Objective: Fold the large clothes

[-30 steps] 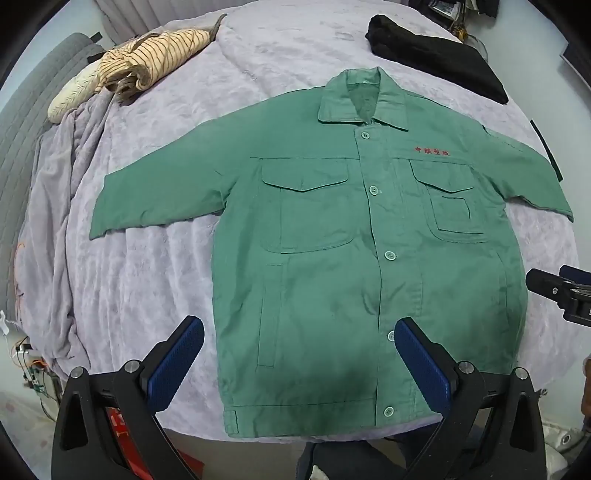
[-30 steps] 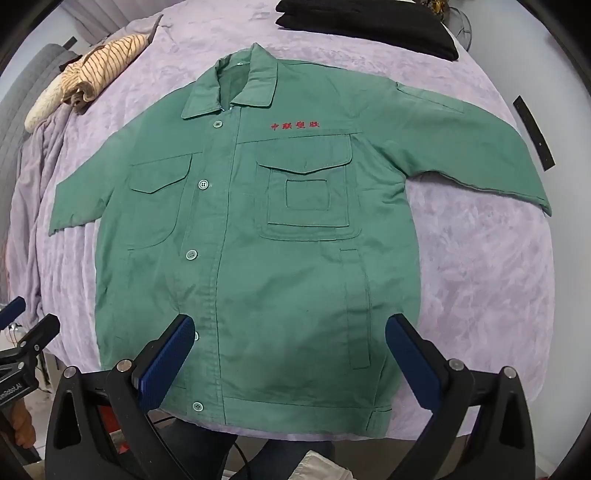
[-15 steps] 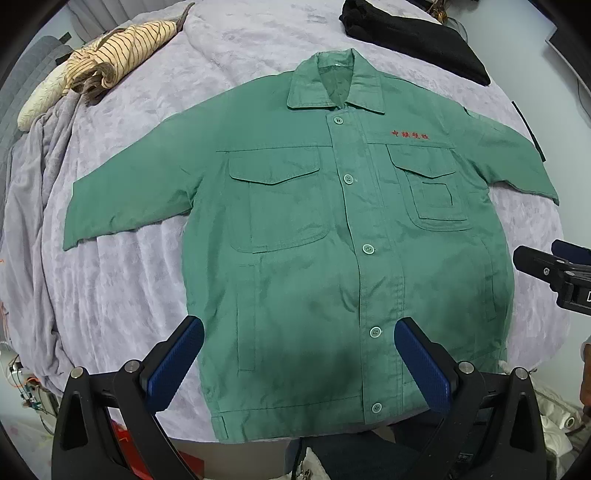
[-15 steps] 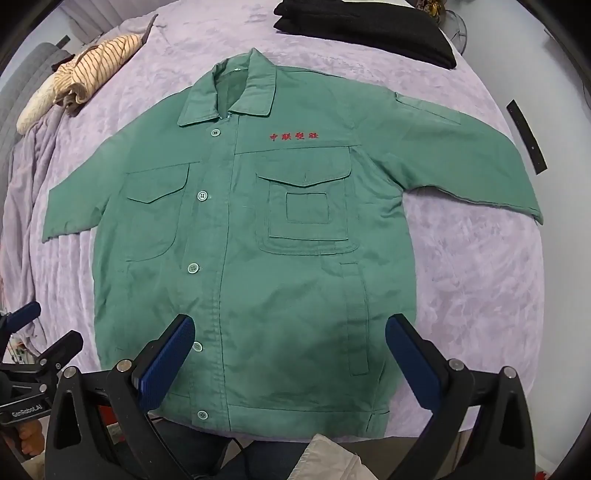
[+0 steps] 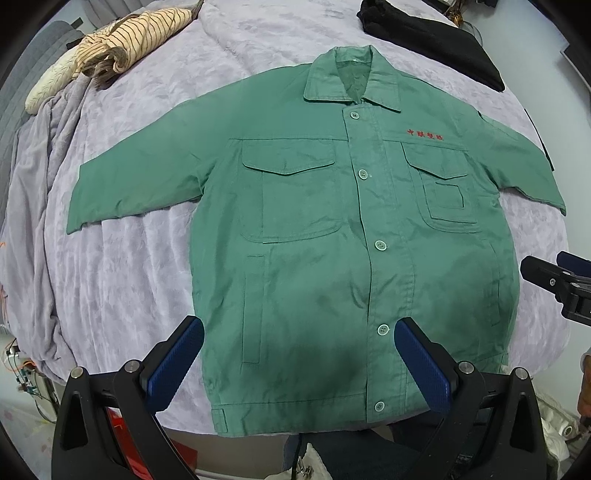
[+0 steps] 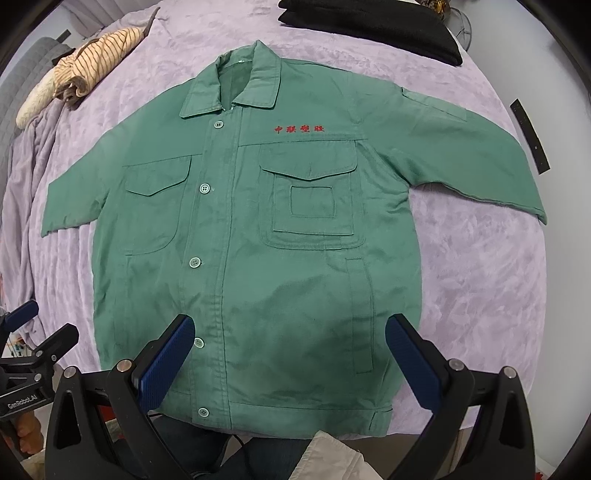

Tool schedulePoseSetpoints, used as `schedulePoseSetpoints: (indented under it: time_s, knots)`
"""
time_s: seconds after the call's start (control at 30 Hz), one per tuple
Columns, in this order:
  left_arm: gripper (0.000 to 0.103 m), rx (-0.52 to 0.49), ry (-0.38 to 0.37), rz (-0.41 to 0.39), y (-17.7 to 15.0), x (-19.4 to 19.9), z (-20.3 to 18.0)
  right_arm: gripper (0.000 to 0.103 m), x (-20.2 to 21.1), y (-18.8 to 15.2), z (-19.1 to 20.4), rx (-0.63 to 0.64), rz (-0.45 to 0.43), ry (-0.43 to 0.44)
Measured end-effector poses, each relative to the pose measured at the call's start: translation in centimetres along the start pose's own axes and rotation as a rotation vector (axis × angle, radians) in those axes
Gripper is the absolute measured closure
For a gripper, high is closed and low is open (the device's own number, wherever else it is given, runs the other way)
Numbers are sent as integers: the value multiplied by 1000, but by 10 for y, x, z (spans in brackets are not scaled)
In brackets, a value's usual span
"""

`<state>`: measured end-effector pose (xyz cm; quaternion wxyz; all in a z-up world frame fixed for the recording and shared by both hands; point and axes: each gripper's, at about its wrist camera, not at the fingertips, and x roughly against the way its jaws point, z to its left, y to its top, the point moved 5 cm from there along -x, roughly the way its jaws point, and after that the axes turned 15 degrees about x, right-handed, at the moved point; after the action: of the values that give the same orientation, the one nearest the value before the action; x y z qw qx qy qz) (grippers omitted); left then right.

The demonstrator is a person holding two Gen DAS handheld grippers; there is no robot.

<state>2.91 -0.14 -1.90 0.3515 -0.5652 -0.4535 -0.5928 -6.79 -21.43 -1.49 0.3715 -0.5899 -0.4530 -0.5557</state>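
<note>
A green work jacket [image 5: 332,240] [image 6: 266,229] lies flat and buttoned on a lilac bedspread, front up, collar at the far side, both sleeves spread out. Red embroidered characters sit above one chest pocket. My left gripper [image 5: 299,365] hovers open above the jacket's hem, left of the button line, holding nothing. My right gripper [image 6: 291,362] hangs open over the hem on the other side, also holding nothing. Each gripper shows at the edge of the other's view: the right one [image 5: 557,284], the left one [image 6: 33,343].
The lilac bedspread [image 5: 122,266] [image 6: 480,266] covers the bed. A striped beige garment [image 5: 122,44] [image 6: 96,62] lies bunched at the far left. Black folded clothes [image 5: 432,40] [image 6: 373,26] rest at the far right. A dark strip [image 6: 530,140] lies by the right edge.
Both grippers have shifted a little over the hem, so the jacket sits slightly differently in each view. The jacket itself has not moved. Both stay open.
</note>
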Motion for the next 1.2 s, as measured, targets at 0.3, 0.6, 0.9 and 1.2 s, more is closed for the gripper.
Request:
schedulePoseSetpoints:
  time_s: [0.3, 0.6, 0.9, 1.2]
  knots:
    - [0, 3, 8, -1, 2, 5, -4, 0, 1, -2, 1, -1, -2, 0]
    - [0, 7, 6, -4, 0, 5, -2, 0, 4, -6, 4, 3, -5, 1]
    - [0, 7, 10, -2, 0, 5, -2, 0, 5, -9, 4, -5, -4, 2]
    - [0, 5, 12, -7, -4, 5, 0, 0, 5, -11, 4, -7, -3, 5]
